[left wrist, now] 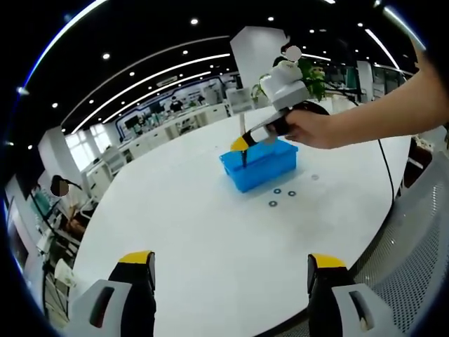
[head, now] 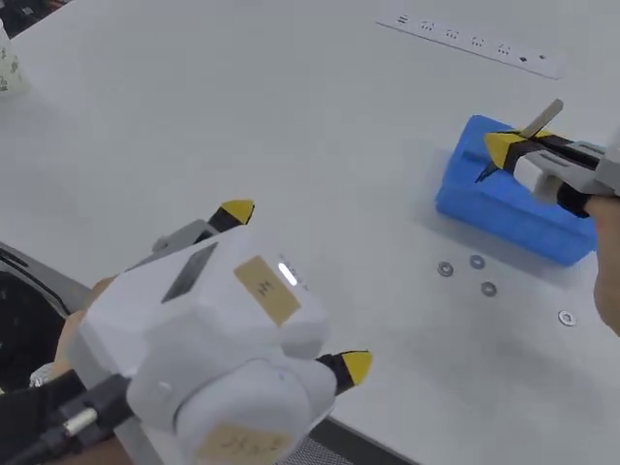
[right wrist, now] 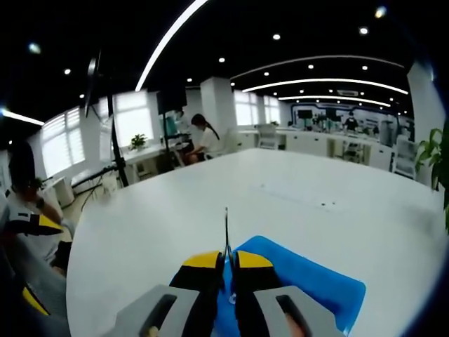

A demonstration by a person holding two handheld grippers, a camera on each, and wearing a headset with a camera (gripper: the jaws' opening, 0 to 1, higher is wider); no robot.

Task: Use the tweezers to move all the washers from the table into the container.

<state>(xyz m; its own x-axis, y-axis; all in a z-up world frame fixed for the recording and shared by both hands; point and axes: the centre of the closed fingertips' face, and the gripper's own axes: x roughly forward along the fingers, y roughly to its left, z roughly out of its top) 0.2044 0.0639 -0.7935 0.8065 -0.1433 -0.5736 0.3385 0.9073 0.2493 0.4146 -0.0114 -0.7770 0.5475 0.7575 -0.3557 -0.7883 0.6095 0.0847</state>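
Your right tool (head: 499, 147) was clenched on the tweezers (head: 542, 118) and held over the blue container (head: 504, 223), which stood well in from the edges of the desk (head: 242, 116). Four washers (head: 477, 262) lay on the desk just beside the container, on its side toward the near edge. Your left tool (head: 295, 289) was released, jaws wide apart and grasping nothing, at the near edge.

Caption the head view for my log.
Right gripper holds tweezers over the blue container; four washers lie on the table; left gripper open.
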